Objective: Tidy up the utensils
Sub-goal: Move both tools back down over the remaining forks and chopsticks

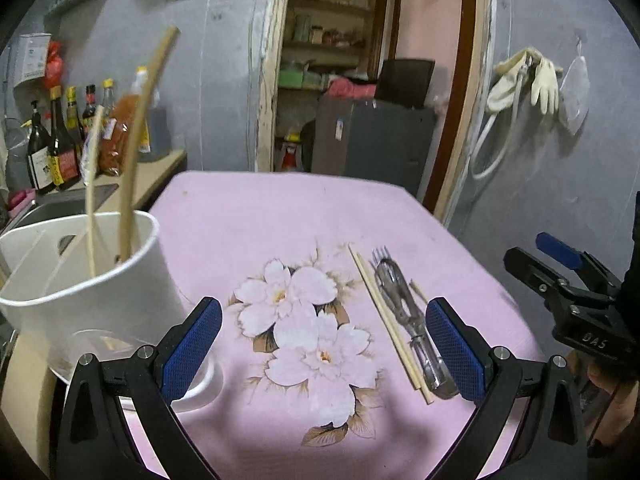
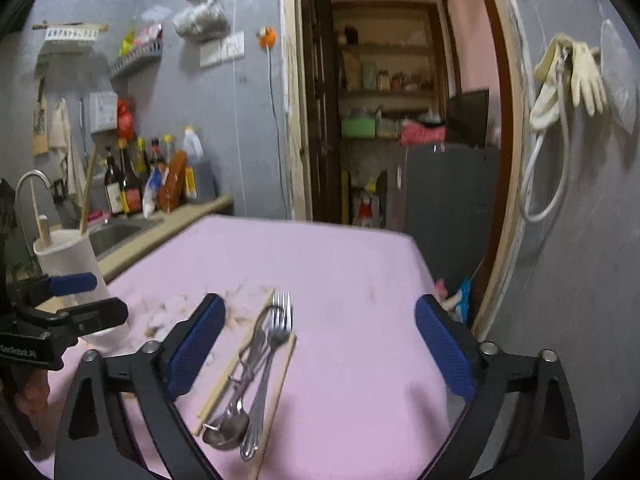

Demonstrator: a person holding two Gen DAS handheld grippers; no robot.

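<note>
On the pink flowered cloth (image 1: 280, 216) lies a bundle of utensils: metal forks and spoons (image 1: 404, 312) beside a pair of wooden chopsticks (image 1: 384, 320). My left gripper (image 1: 323, 304) is open and empty above the cloth, with the bundle just inside its right pad. A white holder (image 1: 80, 272) at the left holds long wooden sticks. In the right wrist view my right gripper (image 2: 320, 302) is open, and the forks (image 2: 276, 332), a spoon (image 2: 224, 432) and chopsticks (image 2: 236, 360) lie near its left finger. The left gripper (image 2: 111, 296) shows in front of the holder (image 2: 68, 256).
Sauce bottles (image 1: 60, 140) stand on a counter behind a sink (image 2: 116, 232) with a faucet (image 2: 30, 184). An open doorway with shelves (image 1: 328, 48) and a grey fridge (image 1: 376, 136) lie past the table's far edge. Gloves and a hose (image 1: 524, 80) hang on the right wall.
</note>
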